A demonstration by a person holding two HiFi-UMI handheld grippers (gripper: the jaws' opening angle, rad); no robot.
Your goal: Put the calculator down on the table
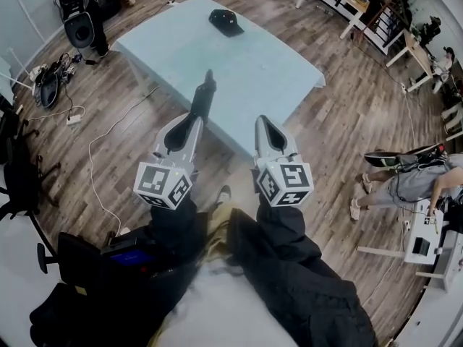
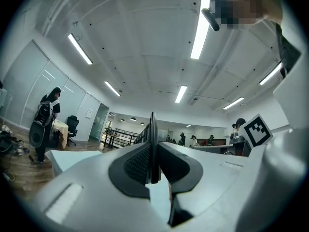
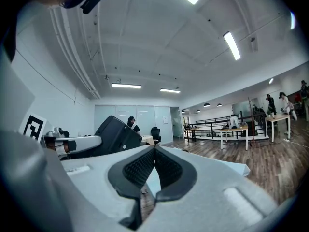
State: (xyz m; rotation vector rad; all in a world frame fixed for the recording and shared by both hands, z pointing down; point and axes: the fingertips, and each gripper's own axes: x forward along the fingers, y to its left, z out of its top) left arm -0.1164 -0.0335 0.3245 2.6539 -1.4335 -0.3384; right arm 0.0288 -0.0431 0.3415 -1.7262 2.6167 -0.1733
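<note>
Nearest to us: dark trousers [image 1: 289, 266] over the wood floor [image 1: 340, 129], so the person stands short of the table. We count two marker cubes [image 1: 163, 184], one on the back of each tool.

Next out is the left gripper [image 1: 195, 119]. Its jaws are closed partway onto the calculator [image 1: 205, 92], pads pressing both flat faces. The left gripper view shows it edge-on as a thin dark slab rising past the jaw tips. We judge it is pinched by its near end so that most of the body sticks out ahead. That would leave the far end free to meet the surface first.

Beside it is the right gripper [image 1: 262, 121], with its jaws brought together and nothing between them. We read it as idle, held level alongside, perhaps ready to steady the slab.

Calculator's place: in the air in the left jaws, pointing at the near edge of the table [image 1: 253, 63] and not resting on it. Whether its tip is already above the cloth we cannot tell.

Farther off, one pale blue table lies ahead. One black cap-like thing [image 1: 226, 22] sits near its far edge, well apart from the near half.

Count: two grippers, one calculator, one table ahead, one black item on it.
</note>
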